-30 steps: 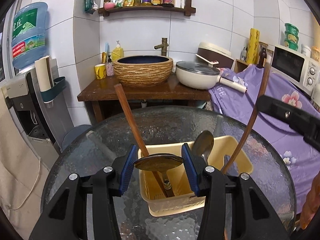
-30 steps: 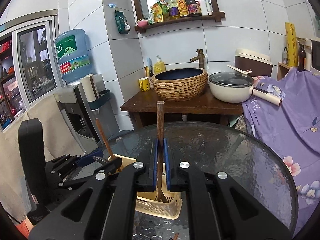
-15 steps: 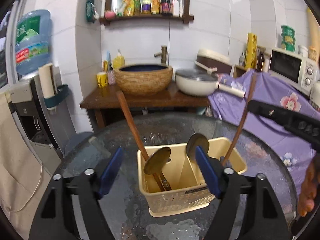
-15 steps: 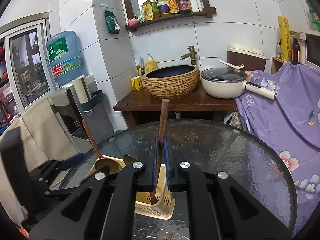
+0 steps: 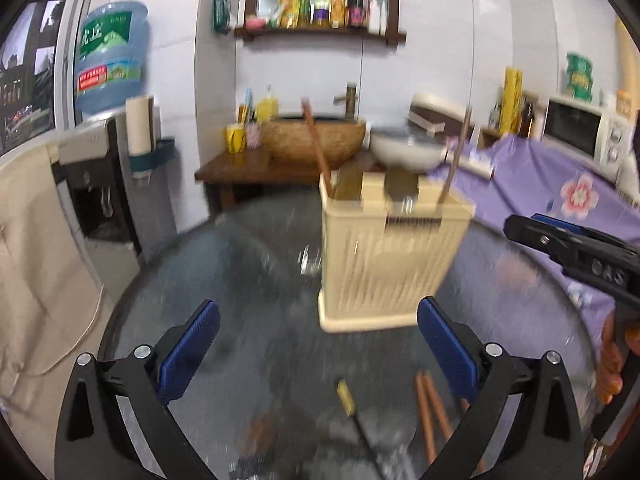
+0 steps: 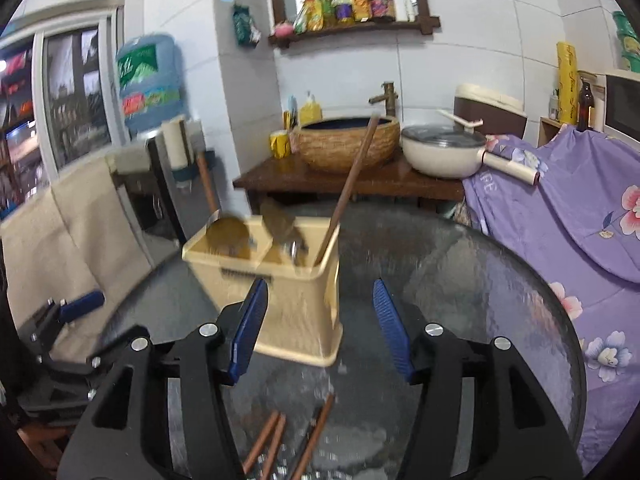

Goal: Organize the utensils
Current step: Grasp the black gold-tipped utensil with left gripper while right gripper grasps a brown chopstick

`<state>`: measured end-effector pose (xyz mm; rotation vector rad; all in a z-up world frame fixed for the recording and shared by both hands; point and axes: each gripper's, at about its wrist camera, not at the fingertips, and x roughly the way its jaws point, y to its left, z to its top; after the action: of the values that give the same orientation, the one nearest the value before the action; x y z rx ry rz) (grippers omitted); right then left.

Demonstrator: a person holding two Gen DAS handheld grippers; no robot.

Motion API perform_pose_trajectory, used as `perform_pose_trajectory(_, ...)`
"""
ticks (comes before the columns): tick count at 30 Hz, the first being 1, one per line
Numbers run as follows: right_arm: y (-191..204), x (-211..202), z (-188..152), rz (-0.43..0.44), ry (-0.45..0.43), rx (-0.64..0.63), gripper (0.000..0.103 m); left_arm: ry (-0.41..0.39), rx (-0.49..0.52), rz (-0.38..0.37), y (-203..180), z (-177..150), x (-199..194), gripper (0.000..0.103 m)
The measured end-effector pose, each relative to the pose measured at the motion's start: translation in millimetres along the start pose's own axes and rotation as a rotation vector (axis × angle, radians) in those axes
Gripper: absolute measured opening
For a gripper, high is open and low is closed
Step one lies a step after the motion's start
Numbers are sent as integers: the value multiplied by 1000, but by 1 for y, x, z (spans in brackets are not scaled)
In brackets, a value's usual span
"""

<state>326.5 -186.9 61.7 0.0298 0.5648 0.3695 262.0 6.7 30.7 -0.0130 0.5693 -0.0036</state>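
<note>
- Left wrist view: the left gripper (image 5: 318, 344) hung over the glass surface (image 5: 224, 264), its fingers (image 5: 188, 350) spreading wider with nothing between them.
- The holder (image 5: 384, 264) stood farther off, right of centre, with spoons (image 5: 348, 184) and long wooden handles inside.
- Chopsticks (image 5: 430, 412) lay near on the surface.
- The right gripper (image 5: 520, 226) showed at the right edge.
- Right wrist view: the right gripper (image 6: 320, 320) had its fingers (image 6: 250, 328) opening, released, the holder (image 6: 296, 300) just beyond them, untouched.
- A wooden handle (image 6: 352, 188) leaned in the holder's right compartment.
- Chopsticks (image 6: 272, 444) lay near.
</note>
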Motion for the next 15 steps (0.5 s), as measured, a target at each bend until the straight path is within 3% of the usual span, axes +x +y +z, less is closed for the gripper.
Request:
perform_pose_trajectory(2,2,6,-20,-3,61,3,64,62,14,21,-2,-14,8,97)
perform_pose_trajectory(4,3,12,-41,-19,109,6,65,111,24,31,-2,-29,16,97)
perform_pose_trajectory(12,2,26,-92,-53,222,17,64,196,18,75,9,-66,29,97)
perform_pose_trajectory(15,2,32,-99,-71,257,28,58,230,-9,71,17,-74,32,95)
